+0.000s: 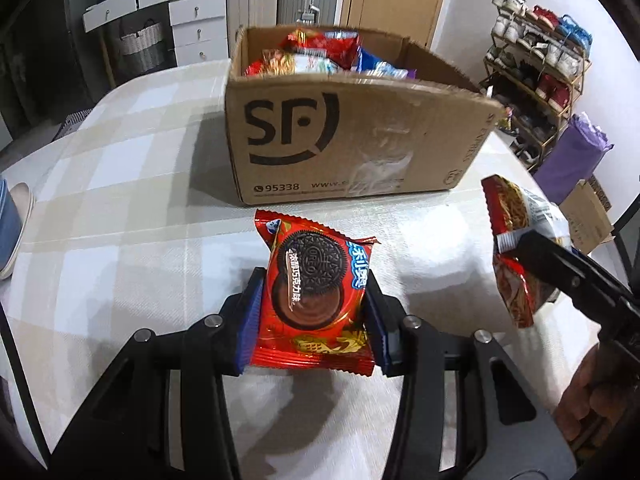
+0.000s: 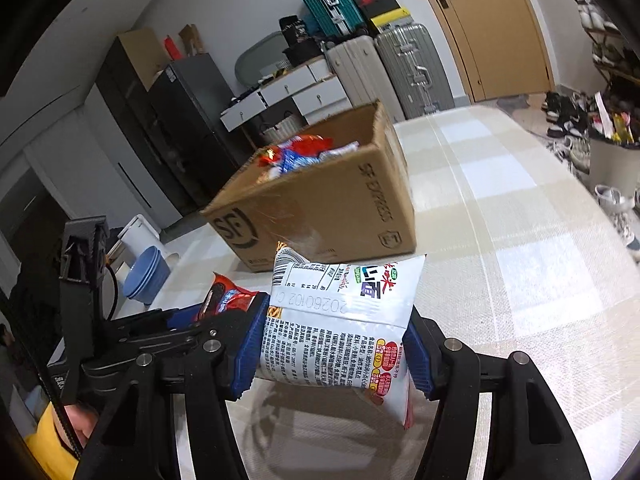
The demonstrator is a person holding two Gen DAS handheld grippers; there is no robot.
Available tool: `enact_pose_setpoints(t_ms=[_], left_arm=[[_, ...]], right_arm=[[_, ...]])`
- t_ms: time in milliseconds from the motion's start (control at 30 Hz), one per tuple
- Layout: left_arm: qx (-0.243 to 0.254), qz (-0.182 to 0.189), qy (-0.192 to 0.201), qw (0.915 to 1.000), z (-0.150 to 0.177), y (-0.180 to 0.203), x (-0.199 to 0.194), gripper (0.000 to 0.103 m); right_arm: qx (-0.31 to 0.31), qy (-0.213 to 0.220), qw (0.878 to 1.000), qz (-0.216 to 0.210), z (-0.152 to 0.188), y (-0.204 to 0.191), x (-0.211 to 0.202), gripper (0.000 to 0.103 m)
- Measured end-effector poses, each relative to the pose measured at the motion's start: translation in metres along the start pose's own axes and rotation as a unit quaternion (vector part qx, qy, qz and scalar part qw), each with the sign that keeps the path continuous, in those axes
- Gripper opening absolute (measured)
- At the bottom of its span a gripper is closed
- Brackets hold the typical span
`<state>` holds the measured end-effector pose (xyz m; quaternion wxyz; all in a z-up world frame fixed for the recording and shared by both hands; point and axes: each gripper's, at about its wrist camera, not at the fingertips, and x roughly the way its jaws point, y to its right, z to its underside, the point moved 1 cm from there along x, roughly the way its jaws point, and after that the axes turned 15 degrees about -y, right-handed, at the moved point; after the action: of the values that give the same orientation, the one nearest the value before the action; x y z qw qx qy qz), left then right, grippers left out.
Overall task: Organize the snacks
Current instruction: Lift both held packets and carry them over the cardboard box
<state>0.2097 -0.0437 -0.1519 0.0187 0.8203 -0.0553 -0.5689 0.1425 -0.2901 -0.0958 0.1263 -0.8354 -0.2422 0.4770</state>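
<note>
Box [image 1: 344, 136] of snacks waits at twelve o'clock from both grippers. The left gripper [image 1: 314, 300] squeezes a red cookie pack [image 1: 316, 292], standing tall. The right gripper [image 2: 336, 344] squeezes a white noodle bag [image 2: 340, 320] beside it, at three o'clock.

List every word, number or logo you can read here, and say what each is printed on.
"SF" logo: front of the cardboard box
"95338" and "www." (rest smeared): box front, bottom edge
"SF EXPRESS": box side wall
"OREO": cookie pictured on the red cookie packet
"20260102": white back of the noodle packet
Chinese characters on both packets: too small or blurred to quote reliably.
</note>
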Motion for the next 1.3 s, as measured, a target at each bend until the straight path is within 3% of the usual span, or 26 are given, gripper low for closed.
enact_pose_setpoints(t_ms=[333,667,967,1300], left_arm=[[0.006,0.023,0.056,0.9981,0.032,-0.001,-0.086,0.042],[0.010,0.045,0.082,0.9955,0.099,-0.002,-0.143,0.043],[0.008,0.062,0.085,0.9944,0.130,-0.008,-0.159,0.043],[0.005,0.062,0.079,0.9950,0.125,-0.011,-0.146,0.043]], right_arm=[[-0.016,0.020,1.000,0.007,0.014,-0.020,-0.044,0.062],[-0.029,0.040,0.999,0.011,0.034,-0.042,-0.081,0.062],[-0.038,0.020,0.999,0.017,0.049,-0.049,-0.072,0.062],[-0.053,0.015,0.998,0.015,0.049,-0.054,-0.066,0.062]])
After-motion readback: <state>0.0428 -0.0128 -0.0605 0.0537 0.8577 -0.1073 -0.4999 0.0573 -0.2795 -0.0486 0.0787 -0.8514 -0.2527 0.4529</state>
